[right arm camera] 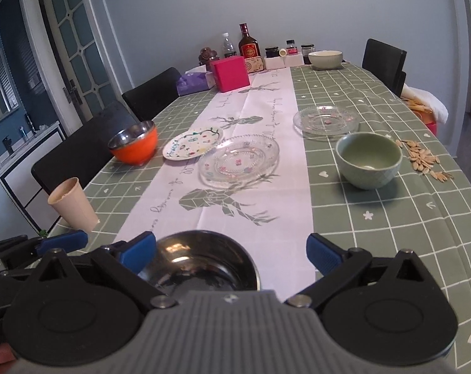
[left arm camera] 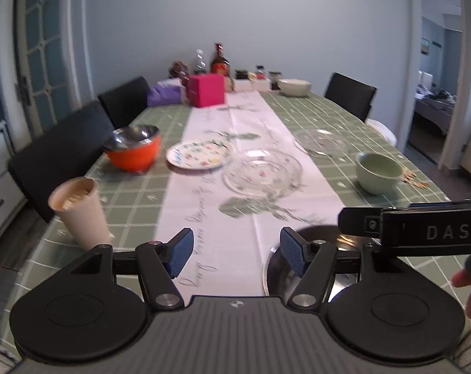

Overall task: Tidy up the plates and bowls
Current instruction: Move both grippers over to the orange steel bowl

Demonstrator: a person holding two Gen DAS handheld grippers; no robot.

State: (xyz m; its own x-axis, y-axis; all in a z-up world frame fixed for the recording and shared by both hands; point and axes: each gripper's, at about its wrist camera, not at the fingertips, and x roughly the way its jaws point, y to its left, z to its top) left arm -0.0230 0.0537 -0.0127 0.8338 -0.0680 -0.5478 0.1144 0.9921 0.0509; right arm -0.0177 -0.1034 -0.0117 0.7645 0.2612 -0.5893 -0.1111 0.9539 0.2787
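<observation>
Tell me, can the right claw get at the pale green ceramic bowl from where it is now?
Probably yes. The right claw is open and empty, and the pale green ceramic bowl stands ahead to its right with bare green checked tablecloth between them. The scattered seeds lie beyond the bowl.

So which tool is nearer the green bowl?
Right. The right tool is over the steel bowl, with the green bowl ahead to its right; the left tool sits further left.

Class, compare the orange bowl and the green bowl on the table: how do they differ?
The orange bowl has a shiny metal lining; the green bowl is matte green inside. The orange bowl sits by the table's left edge, the green bowl right of the white runner. Both stand upright and look empty.
</observation>
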